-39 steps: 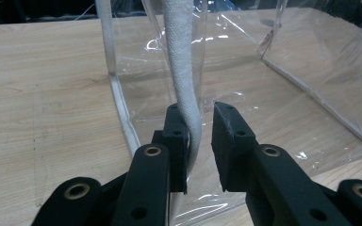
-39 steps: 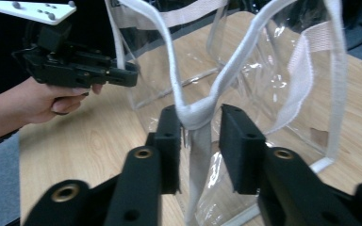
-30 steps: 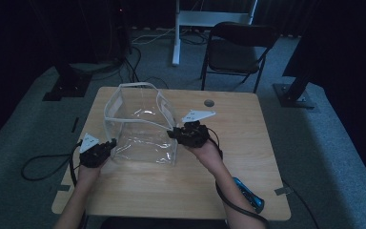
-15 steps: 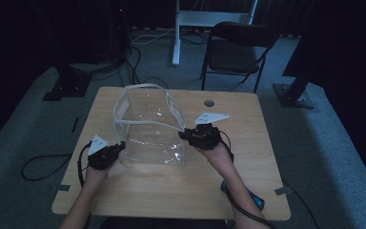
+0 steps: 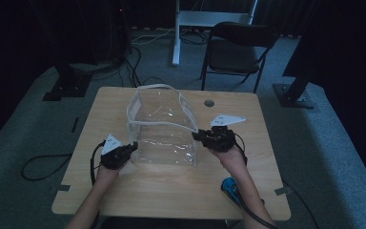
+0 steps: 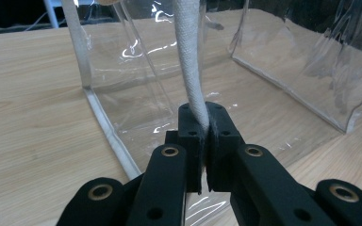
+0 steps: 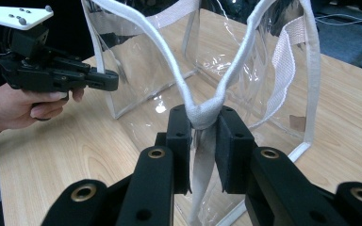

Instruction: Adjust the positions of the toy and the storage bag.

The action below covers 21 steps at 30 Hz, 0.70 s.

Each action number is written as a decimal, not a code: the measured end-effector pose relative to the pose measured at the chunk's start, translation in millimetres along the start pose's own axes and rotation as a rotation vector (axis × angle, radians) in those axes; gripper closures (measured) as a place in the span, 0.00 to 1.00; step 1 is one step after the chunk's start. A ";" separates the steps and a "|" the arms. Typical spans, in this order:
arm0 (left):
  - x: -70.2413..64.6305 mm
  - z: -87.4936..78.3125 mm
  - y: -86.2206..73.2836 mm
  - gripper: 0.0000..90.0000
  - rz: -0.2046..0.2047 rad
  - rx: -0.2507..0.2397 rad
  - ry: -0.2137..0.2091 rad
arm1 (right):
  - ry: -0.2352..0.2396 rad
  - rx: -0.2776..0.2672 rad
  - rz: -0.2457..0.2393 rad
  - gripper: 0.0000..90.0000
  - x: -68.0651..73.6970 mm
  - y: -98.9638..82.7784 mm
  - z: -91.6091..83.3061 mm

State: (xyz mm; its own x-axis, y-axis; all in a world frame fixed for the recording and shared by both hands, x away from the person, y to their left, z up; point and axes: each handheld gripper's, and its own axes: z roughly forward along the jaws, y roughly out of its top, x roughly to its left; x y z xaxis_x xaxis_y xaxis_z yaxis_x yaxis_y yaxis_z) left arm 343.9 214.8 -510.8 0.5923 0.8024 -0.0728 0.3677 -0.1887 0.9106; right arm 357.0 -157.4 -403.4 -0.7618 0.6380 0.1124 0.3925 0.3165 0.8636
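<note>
Dim grey-carpeted room, pale wooden table (image 5: 267, 114) bearing clear bag (image 5: 162, 129), folding chair (image 5: 236, 50) behind

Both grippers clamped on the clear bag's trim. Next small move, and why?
Probably ease the two grippers slightly further apart. The left gripper and right gripper each pinch the white trim of the clear bag, which stands upright and open on the table; spreading should tauten its near side.

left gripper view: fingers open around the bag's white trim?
No, the left gripper fingers are pinched shut on the white trim of the clear bag.
</note>
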 end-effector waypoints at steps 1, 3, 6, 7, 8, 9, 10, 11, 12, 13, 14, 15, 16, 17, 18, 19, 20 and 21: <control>-1.8 2.7 0.6 0.97 -0.001 -0.001 -0.004 | -0.008 -0.002 0.003 0.86 -3.1 -3.0 -5.3; -6.6 10.1 2.8 0.97 0.006 0.001 -0.025 | -0.020 -0.005 0.008 0.86 -6.2 -5.4 -9.8; -11.0 15.3 6.0 0.97 0.010 0.009 -0.042 | -0.023 -0.002 0.017 0.86 -9.8 -7.8 -15.3; -13.6 17.5 7.3 0.97 0.016 0.011 -0.046 | -0.036 -0.001 0.019 0.86 -12.9 -10.6 -21.7; -15.3 18.8 8.3 0.97 0.025 0.015 -0.049 | -0.041 -0.002 0.019 0.86 -13.9 -11.6 -23.8; -17.8 20.6 9.3 0.97 0.030 0.017 -0.055 | -0.041 -0.002 0.019 0.86 -13.9 -11.6 -23.8; -21.0 23.0 10.4 0.97 0.031 0.018 -0.062 | -0.048 -0.006 0.026 0.86 -18.2 -15.4 -30.6; -22.9 24.3 11.0 0.97 0.037 0.019 -0.065 | -0.048 -0.006 0.026 0.86 -18.2 -15.4 -30.6; -26.4 26.6 11.9 0.97 0.043 0.020 -0.072 | -0.056 -0.013 0.038 0.86 -22.6 -19.0 -36.3; -28.3 28.1 12.3 0.97 0.044 0.019 -0.077 | -0.057 -0.017 0.043 0.86 -24.2 -20.4 -38.1; -33.3 31.9 13.4 0.97 0.044 0.018 -0.088 | -0.060 -0.020 0.044 0.86 -26.2 -22.0 -40.8; -33.3 31.9 13.4 0.97 0.044 0.018 -0.088 | -0.064 -0.021 0.049 0.86 -27.6 -23.4 -43.5; -35.6 33.7 13.9 0.97 0.048 0.021 -0.094 | -0.069 -0.022 0.052 0.86 -28.8 -24.8 -46.0; -40.6 37.3 14.8 0.97 0.053 0.024 -0.108 | -0.073 -0.023 0.053 0.86 -29.8 -26.1 -48.5; -40.6 37.3 14.8 0.97 0.053 0.024 -0.108 | -0.073 -0.023 0.053 0.86 -29.8 -26.1 -48.5; -45.5 41.1 15.1 0.97 0.059 0.026 -0.117 | -0.085 -0.025 0.059 0.85 -32.6 -29.1 -54.2; -45.5 41.1 15.1 0.97 0.059 0.026 -0.117 | -0.088 -0.025 0.060 0.85 -33.6 -30.2 -56.1; -49.5 44.9 15.7 0.97 0.060 0.030 -0.132 | -0.094 -0.028 0.062 0.85 -35.0 -31.5 -58.5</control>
State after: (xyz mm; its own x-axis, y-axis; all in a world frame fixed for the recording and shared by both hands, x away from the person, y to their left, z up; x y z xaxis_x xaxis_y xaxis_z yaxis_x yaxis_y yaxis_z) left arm 352.6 146.7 -511.2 0.7023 0.7080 -0.0735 0.3490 -0.2525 0.9025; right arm 341.1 -230.8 -405.8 -0.6842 0.7192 0.1210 0.4222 0.2554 0.8698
